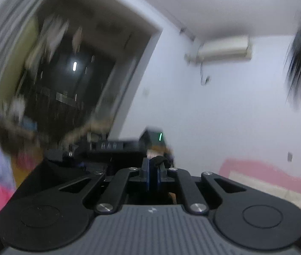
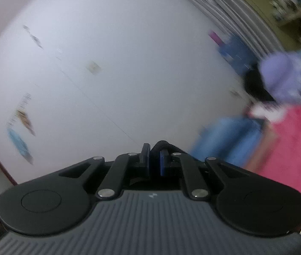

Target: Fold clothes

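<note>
My left claw (image 1: pixel 153 165) is pinched on a wad of black cloth (image 1: pixel 160 159); my right claw (image 2: pixel 154 155) pinches black cloth too, lower centre of both frames. Pink cloth (image 2: pixel 295 144) sits at right. Both views blurred: I judge a fast swing could tug the cloth free.

Right tool (image 2: pixel 154 153) pinches black cloth (image 2: pixel 161 144) before white wall (image 2: pixel 107 63).
</note>
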The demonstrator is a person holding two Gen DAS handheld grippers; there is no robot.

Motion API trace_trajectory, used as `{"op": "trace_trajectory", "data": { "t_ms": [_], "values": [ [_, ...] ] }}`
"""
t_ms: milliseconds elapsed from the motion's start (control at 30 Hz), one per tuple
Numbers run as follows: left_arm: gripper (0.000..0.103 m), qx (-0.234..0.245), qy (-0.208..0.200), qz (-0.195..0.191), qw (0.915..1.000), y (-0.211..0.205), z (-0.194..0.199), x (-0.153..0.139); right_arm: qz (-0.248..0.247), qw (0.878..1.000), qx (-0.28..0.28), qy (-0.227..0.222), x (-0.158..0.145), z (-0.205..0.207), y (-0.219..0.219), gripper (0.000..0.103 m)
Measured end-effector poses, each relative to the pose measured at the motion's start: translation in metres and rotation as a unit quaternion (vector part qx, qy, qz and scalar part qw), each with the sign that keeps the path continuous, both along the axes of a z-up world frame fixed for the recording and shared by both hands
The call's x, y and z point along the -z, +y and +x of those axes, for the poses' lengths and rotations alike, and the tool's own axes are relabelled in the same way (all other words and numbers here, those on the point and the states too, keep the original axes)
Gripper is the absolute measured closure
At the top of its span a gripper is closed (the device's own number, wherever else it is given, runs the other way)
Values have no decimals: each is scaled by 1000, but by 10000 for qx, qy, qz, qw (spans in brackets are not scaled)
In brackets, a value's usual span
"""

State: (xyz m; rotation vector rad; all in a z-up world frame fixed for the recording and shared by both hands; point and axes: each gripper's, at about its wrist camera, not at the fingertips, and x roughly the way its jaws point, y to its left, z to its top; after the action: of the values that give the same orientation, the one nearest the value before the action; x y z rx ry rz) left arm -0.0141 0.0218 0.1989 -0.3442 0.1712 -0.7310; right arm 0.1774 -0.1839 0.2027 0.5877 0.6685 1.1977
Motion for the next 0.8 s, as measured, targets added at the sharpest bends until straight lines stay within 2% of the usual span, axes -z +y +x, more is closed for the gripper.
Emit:
{"op": "trace_trajectory", "data": {
  "t_ms": [133, 233, 433, 567, 633, 700, 767, 800],
  "values": [
    [96, 99, 886, 351, 9954, -14, 54, 60, -1001, 9948, 94, 162, 49, 16, -15, 96],
    [96, 212, 1263, 512, 9904, -25, 88, 90, -1622, 9864, 239, 127, 76, 32, -25, 96],
    [96, 547, 1324, 880, 9858, -69, 147, 126, -2197, 9740, 547, 24, 103, 58, -41, 96],
    [94, 774, 1575, 1169, 9775, -102, 186, 165, -2614, 9624, 741, -35, 126, 81, -47, 93],
    [80, 829, 1762, 1355, 9715, -116, 201, 191, -2961, 9503, 939, 202, 146, 97, -51, 92],
    [76, 818, 1976, 1457, 9659, -126, 213, 215, -3337, 9332, 1185, 604, 170, 116, -55, 87],
    [67, 758, 2172, 1474, 9619, -128, 221, 234, -3559, 9205, 1300, 953, 191, 124, -65, 83],
    [57, 737, 2245, 1464, 9606, -127, 224, 241, -3591, 9170, 1360, 1081, 200, 125, -72, 83]
  ]
}}
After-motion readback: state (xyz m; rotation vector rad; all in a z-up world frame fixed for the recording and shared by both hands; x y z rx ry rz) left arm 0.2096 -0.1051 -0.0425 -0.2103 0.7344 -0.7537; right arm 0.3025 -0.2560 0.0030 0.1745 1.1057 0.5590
